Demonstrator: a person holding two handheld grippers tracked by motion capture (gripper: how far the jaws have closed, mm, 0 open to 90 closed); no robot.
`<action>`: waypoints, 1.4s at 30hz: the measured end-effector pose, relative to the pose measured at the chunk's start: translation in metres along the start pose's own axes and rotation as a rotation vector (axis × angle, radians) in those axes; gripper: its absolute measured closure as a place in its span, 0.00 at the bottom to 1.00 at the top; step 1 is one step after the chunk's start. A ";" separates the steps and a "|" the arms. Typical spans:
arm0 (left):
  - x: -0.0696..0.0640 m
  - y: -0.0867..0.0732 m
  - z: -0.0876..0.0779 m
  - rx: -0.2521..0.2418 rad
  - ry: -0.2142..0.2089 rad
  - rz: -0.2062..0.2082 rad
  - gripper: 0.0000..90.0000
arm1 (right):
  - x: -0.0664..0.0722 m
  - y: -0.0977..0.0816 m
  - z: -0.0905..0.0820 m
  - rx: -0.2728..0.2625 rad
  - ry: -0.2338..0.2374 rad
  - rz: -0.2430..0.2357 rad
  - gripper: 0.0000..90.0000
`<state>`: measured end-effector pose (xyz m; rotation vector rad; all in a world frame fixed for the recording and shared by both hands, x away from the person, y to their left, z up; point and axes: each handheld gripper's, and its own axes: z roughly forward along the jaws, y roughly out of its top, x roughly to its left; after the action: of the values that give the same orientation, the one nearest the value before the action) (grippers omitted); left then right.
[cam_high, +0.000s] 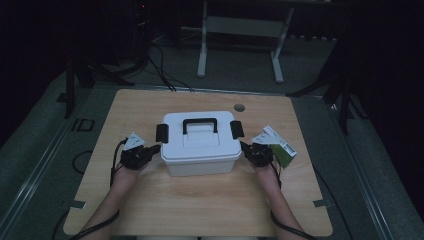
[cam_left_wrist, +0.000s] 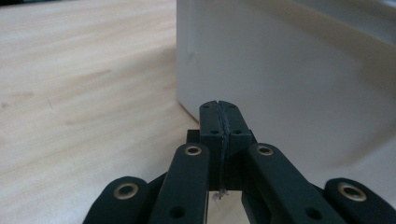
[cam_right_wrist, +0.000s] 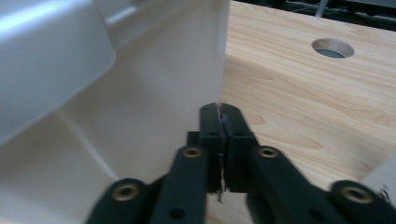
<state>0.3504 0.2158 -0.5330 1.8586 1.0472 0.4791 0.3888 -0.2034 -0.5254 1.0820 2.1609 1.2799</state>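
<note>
**Two closed grippers flank the white box**

On the table (cam_high: 150, 200) the left gripper (cam_high: 152, 149) sits at about 9 o'clock from the white box (cam_high: 200, 150), its fingers (cam_left_wrist: 211, 122) pressed together with nothing between them; the tips aim at the box's near left corner, just beside the wall. The box lies centre table, long axis running 9 to 3 o'clock, black handle (cam_high: 200, 125) on top, black latches (cam_high: 162, 133) at both ends; both hands look equally near it, so I judge either end could be worked first. At 3 o'clock the right gripper (cam_high: 246, 147) mirrors this, fingers (cam_right_wrist: 231, 126) likewise pressed shut and empty, beside the right wall; a green and white carton (cam_high: 278, 145) lies behind it. The high view gives the latches and handle; the right gripper view adds the overhanging lid rim and a round hole (cam_right_wrist: 332, 48) in the table.
</note>
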 end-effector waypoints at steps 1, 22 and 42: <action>0.000 0.001 0.002 -0.003 -0.007 -0.006 1.00 | 0.001 0.001 0.002 0.003 0.002 -0.003 1.00; -0.011 0.010 0.006 -0.037 -0.031 0.019 1.00 | 0.010 0.005 0.005 -0.020 0.061 -0.008 1.00; -0.028 0.006 -0.002 -0.015 -0.041 0.035 1.00 | 0.014 -0.005 -0.013 -0.015 0.079 0.013 1.00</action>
<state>0.3356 0.1927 -0.5241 1.8684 0.9832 0.4660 0.3695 -0.2013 -0.5225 1.0572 2.2013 1.3639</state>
